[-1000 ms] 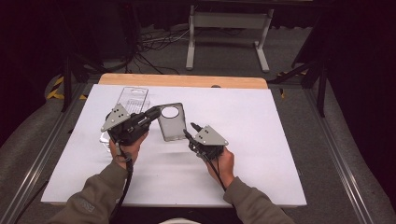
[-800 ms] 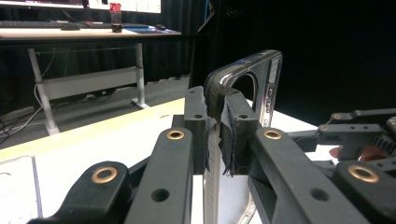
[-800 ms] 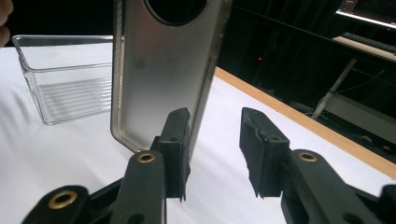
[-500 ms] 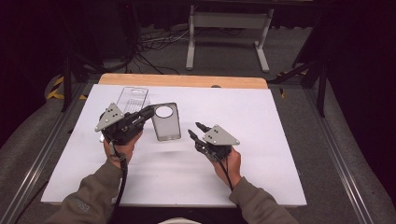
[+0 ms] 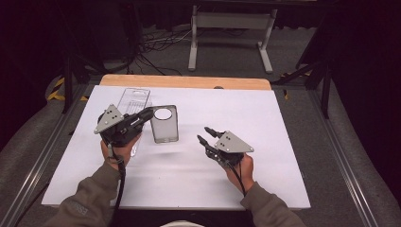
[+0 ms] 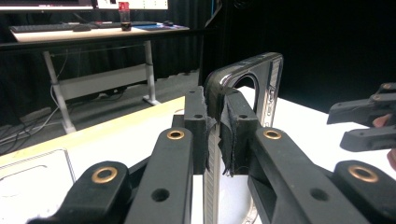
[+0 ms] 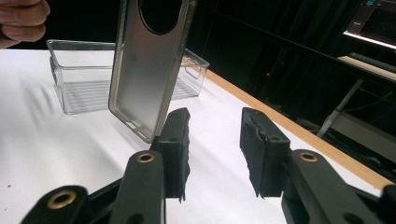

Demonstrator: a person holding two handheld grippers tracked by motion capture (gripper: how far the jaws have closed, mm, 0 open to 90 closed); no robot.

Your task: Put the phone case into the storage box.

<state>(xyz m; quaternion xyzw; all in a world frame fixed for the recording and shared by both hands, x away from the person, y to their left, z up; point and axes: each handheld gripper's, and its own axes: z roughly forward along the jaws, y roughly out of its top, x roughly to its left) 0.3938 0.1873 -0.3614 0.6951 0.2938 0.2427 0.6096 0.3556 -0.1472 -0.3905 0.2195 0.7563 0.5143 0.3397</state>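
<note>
My claw [image 7: 212,140] sits open with nothing in it, the phone case [image 7: 147,65] hanging just ahead, clear tray [image 7: 70,100] behind on the table [image 7: 56,154].

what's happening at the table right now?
A person works two handheld grippers over a white table. The left gripper is shut on the edge of a clear phone case and holds it up off the table. The right gripper sits apart to the right, jaws open with nothing between them. A clear tray lies at the back left, beyond the case.
</note>
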